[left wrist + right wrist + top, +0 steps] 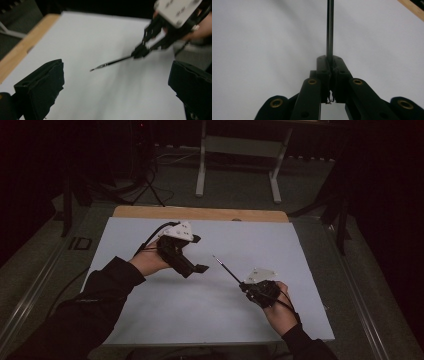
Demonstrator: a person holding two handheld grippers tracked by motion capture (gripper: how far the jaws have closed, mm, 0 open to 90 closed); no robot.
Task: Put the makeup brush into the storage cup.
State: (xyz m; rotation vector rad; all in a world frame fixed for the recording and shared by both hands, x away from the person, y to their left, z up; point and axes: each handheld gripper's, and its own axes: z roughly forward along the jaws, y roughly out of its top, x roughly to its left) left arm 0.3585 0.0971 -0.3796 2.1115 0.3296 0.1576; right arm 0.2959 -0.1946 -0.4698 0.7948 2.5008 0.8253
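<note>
Thin black rod, up off the white sheet, pinched at one end.

The rod (227,269) is slim, dark and straight, with a finer pointed tip; its rear end sits clamped between the closed jaws of the right gripper (246,287), and it slants away from there toward the far-left, tip over the middle of the white sheet (210,320), nearer the right edge than the left.

Left gripper (198,254): held above the table, jaws spread wide apart with nothing between them, pointing right toward the other hand.
Left hand (148,262): grips it from behind, dark sleeve running to the lower left.
Right gripper (244,286): jaws pressed together, clamping a thin black rod (226,269), aimed up and left.
Right hand (281,312): behind it, lower right.
</note>
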